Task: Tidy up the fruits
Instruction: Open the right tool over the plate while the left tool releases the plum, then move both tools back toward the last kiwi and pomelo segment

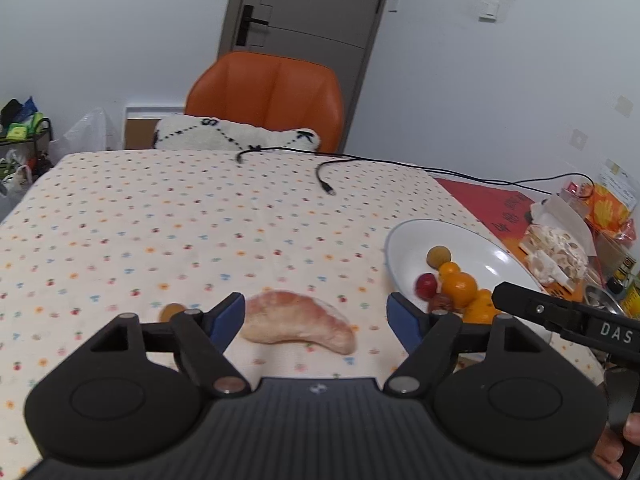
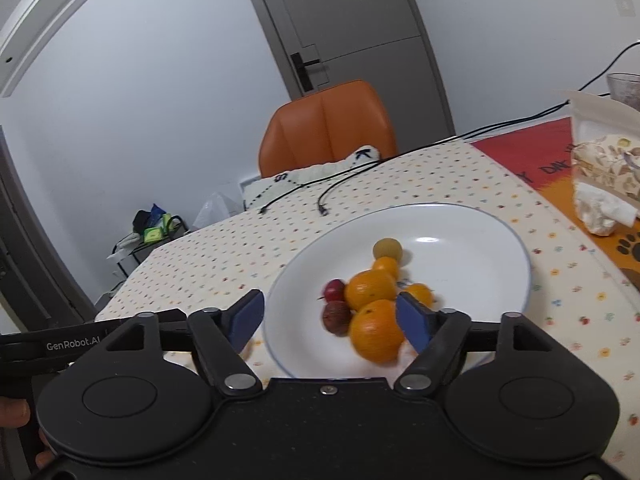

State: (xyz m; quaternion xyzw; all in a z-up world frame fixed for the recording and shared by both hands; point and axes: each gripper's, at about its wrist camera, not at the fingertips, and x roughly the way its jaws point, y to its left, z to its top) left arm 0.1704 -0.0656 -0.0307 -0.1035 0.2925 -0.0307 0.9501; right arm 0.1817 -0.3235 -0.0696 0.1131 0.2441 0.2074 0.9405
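Note:
A pink pomelo segment (image 1: 298, 322) lies on the dotted tablecloth, right between the blue pads of my open left gripper (image 1: 316, 320), untouched. A small brown fruit (image 1: 172, 311) sits just left of the left pad. The white plate (image 1: 404, 240) to the right holds several oranges (image 1: 459, 289), red fruits (image 1: 425, 285) and a brownish-green one (image 1: 438, 256). In the right wrist view my right gripper (image 2: 330, 320) hangs open over the near rim of the plate (image 2: 480, 216), with an orange (image 2: 376, 330) close to its right pad and red fruits (image 2: 335, 316) beside it.
Two black cables (image 1: 326, 182) trail across the far tablecloth. An orange chair (image 1: 266, 96) with a white cushion (image 1: 236, 138) stands behind the table. Snack packets and a nougat bag (image 1: 556, 252) crowd the right side on a red mat (image 1: 492, 204).

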